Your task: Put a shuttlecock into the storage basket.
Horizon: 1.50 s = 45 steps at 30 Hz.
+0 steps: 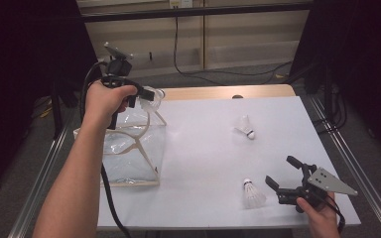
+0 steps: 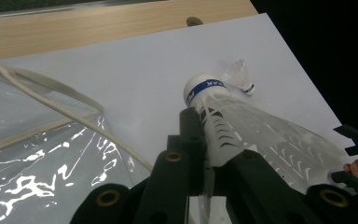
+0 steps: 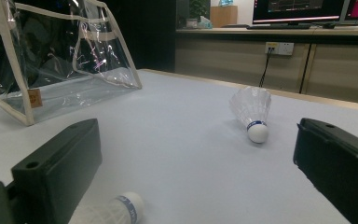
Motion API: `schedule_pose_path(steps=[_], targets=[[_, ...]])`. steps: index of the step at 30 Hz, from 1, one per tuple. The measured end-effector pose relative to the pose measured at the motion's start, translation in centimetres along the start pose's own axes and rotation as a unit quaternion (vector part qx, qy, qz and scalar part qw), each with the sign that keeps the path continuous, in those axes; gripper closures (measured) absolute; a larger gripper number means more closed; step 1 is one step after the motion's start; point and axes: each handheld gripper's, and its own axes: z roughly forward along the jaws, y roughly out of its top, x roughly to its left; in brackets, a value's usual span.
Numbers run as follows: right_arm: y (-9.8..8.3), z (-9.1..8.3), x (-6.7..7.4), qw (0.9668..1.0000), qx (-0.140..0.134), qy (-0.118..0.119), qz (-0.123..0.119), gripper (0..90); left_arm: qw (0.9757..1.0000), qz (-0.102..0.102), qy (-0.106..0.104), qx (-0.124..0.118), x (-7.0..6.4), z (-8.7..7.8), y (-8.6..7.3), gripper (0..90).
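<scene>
Left gripper view: left gripper (image 2: 205, 140) clamped on shuttlecock (image 2: 242, 126) above clear bag (image 2: 42, 154). Right gripper (image 1: 284, 173) gaping, holding nothing.

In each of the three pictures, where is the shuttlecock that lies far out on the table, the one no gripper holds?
High view: far shuttlecock, right of centre on the white table.
Left gripper view: upper right, beyond the held shuttlecock.
Right gripper view: right of centre, cork toward the camera.
Shared landmark: the clear bag.

Left tongs (image 1: 149, 94) raised, forearm extended, jaws clamped. Right tongs (image 1: 284, 173) low, level, jaws spread wide.
</scene>
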Motion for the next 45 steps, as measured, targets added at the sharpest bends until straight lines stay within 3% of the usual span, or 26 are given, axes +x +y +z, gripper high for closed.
schedule_pose_path(steps=[16, 45], targets=[[0.0, 0.0, 0.0, 1.0000, -0.001, 0.000, 0.000, 0.7, 0.9997, -0.015, 0.017, -0.010, 1.1, -1.0, 0.0, 88.8], [0.0, 0.0, 0.0, 1.0000, -0.001, 0.001, -0.001, 0.7, 0.9990, -0.019, 0.039, -0.012, 3.0, -1.9, -0.4, 88.7]])
